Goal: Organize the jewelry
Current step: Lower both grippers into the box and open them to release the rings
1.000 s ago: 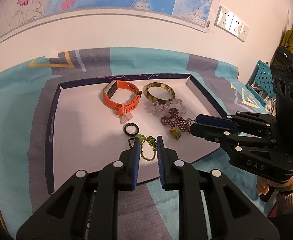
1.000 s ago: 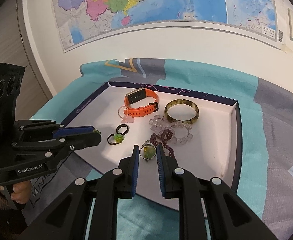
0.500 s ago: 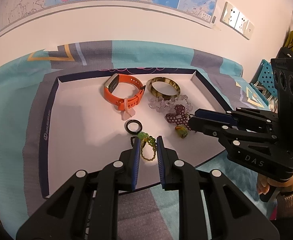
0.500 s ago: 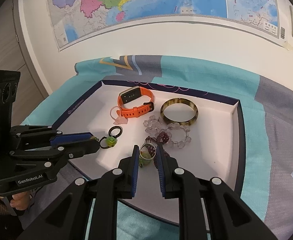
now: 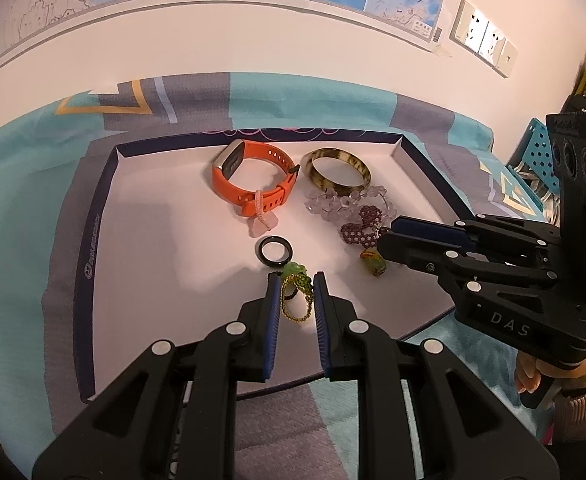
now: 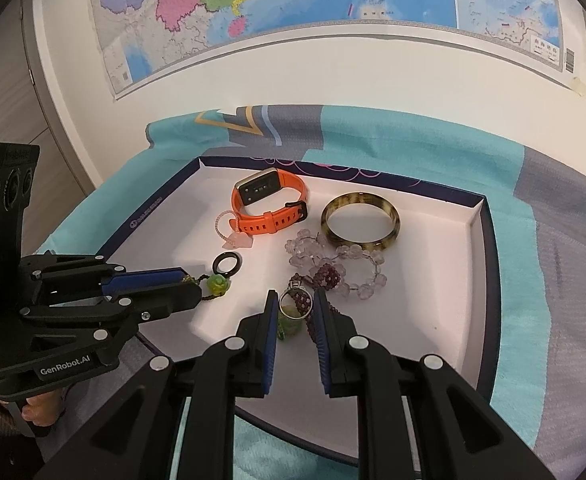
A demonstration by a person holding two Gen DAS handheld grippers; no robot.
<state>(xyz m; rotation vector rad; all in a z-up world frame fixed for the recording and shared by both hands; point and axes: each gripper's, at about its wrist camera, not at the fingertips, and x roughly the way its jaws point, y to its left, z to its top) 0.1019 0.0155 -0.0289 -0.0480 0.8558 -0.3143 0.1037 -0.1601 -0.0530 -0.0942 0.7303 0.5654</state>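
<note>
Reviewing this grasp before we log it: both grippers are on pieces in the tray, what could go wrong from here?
1. The right gripper is shut on the ring pendant, whose dark red bead strand looks tangled with the clear bead bracelet; lifting may drag both.
2. The left gripper pinches only the thin green beaded cord; it could slip.
3. The black ring lies close by and may get knocked.

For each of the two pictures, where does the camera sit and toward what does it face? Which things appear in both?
Left wrist: sits on the left gripper, faces down across the white tray; its jaws pinch a green beaded ring; the right gripper and fingers show.
Right wrist: sits on the right gripper, faces the tray; jaws pinch a green pendant; the left gripper shows.
Shared: orange watch, tortoiseshell bangle, black ring.
</note>
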